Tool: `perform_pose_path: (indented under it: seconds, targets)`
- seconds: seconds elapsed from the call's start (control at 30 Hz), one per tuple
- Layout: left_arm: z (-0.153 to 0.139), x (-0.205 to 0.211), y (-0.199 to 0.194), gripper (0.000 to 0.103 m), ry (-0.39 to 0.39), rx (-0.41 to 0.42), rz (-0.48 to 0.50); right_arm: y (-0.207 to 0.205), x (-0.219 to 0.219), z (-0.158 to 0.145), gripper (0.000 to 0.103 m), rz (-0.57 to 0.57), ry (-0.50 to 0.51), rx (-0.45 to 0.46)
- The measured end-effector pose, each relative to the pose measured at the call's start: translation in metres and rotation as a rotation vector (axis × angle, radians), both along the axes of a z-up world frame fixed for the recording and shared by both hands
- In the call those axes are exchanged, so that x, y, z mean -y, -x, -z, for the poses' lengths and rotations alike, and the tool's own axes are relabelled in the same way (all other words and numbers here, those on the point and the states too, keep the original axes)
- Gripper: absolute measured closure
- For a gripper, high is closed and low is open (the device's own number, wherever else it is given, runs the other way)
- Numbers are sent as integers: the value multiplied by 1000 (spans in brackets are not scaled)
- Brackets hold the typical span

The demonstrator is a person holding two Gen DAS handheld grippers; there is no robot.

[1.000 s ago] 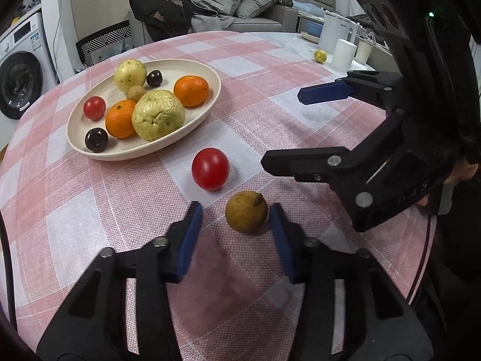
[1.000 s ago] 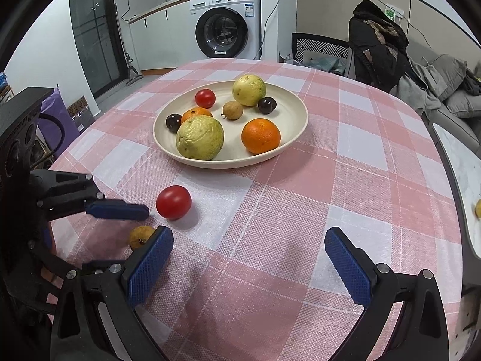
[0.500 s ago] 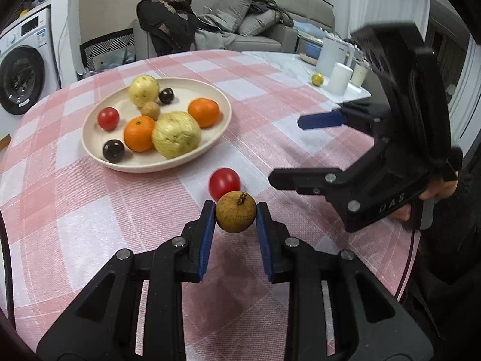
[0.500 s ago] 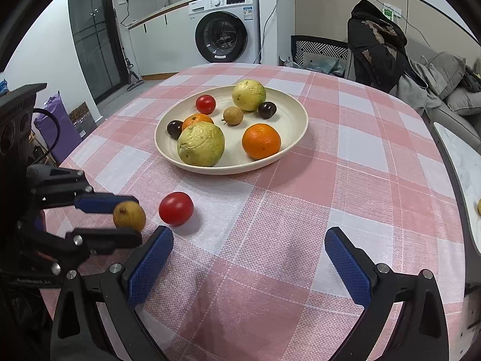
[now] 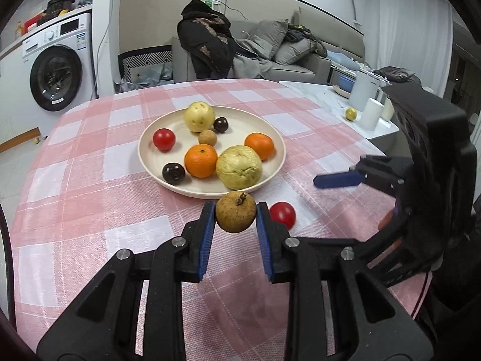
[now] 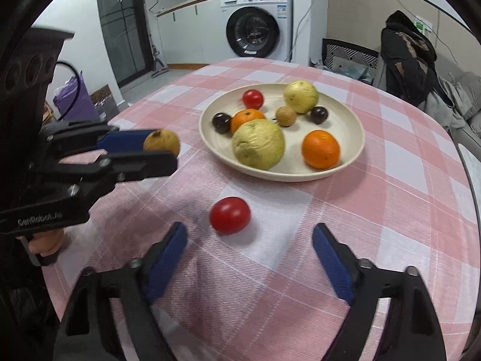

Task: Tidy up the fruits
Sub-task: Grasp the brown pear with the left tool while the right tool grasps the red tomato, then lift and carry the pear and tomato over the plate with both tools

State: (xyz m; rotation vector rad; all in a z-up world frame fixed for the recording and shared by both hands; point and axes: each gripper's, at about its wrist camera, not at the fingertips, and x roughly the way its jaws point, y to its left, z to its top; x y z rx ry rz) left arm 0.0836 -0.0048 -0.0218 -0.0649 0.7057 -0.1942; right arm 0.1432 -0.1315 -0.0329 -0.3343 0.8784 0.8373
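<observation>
Two grippers work over a round table (image 5: 90,180) covered in a pink-and-white checked cloth. The left gripper (image 5: 236,215) is clamped on a small brown fruit (image 5: 236,216), its blue pads pressing the fruit on both sides and holding it clear of the cloth, just short of the near rim of the cream plate (image 5: 150,156). From the right wrist view the same fruit (image 6: 162,144) sits at the tip of the left gripper (image 6: 156,150), to the left of the plate (image 6: 354,132). The right gripper (image 6: 249,240) has just been narrowing its jaws, yet they stand well apart and grip nothing; a loose red tomato (image 6: 230,215) lies on the cloth just ahead of them, untouched by either pad. On the plate lie seven fruits: a large wrinkled pale-green fruit (image 6: 258,144), two oranges (image 6: 321,149), a smaller tomato (image 6: 253,98), a pale yellow fruit (image 6: 300,96), a little brown one (image 6: 286,116) and two dark round fruits (image 6: 222,122). A washing machine (image 6: 258,24) stands beyond the table.
</observation>
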Motion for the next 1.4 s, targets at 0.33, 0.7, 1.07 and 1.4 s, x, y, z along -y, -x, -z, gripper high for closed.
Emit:
perform_pose_path:
  seconds: [0.33, 0.7, 1.07, 1.4]
  targets:
    - [6, -8, -4, 78, -12, 14, -43, -3, -21, 11, 44, -33, 31, -15]
    - [7, -8, -6, 78, -14, 9, -47, -1, -26, 10, 66, -42, 45, 16]
    - [6, -10, -9, 78, -13, 22, -67, -1, -17, -3, 71, -24, -5, 45]
    - [-11, -15, -11, 79, -16, 62, -86, -25, 10, -35, 71, 100, -155, 90]
